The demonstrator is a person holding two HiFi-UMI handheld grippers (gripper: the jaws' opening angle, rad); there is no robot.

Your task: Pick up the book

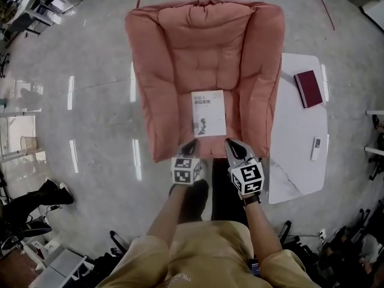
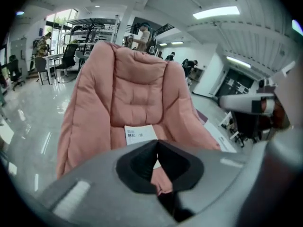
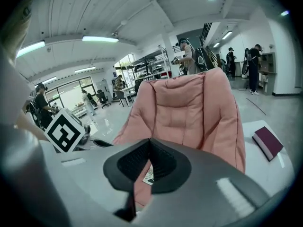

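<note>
A white book [image 1: 209,113] with dark print lies flat on the seat of a pink cushioned chair [image 1: 204,47]. My left gripper [image 1: 192,143] hangs at the seat's front edge, just short of the book's near left corner, with its jaws shut and nothing between them. My right gripper [image 1: 230,141] is beside it at the book's near right corner, its jaws also together and bare. In the left gripper view the book [image 2: 139,134] shows just beyond the closed tips of the left gripper [image 2: 157,143]. In the right gripper view a corner of the book [image 3: 148,175] peeps below the right gripper [image 3: 149,141].
A white side table [image 1: 300,131] stands right of the chair, with a dark red book [image 1: 308,88] and a white remote [image 1: 315,149] on it. The floor is glossy grey. Desks, office chairs and people are far off across the room.
</note>
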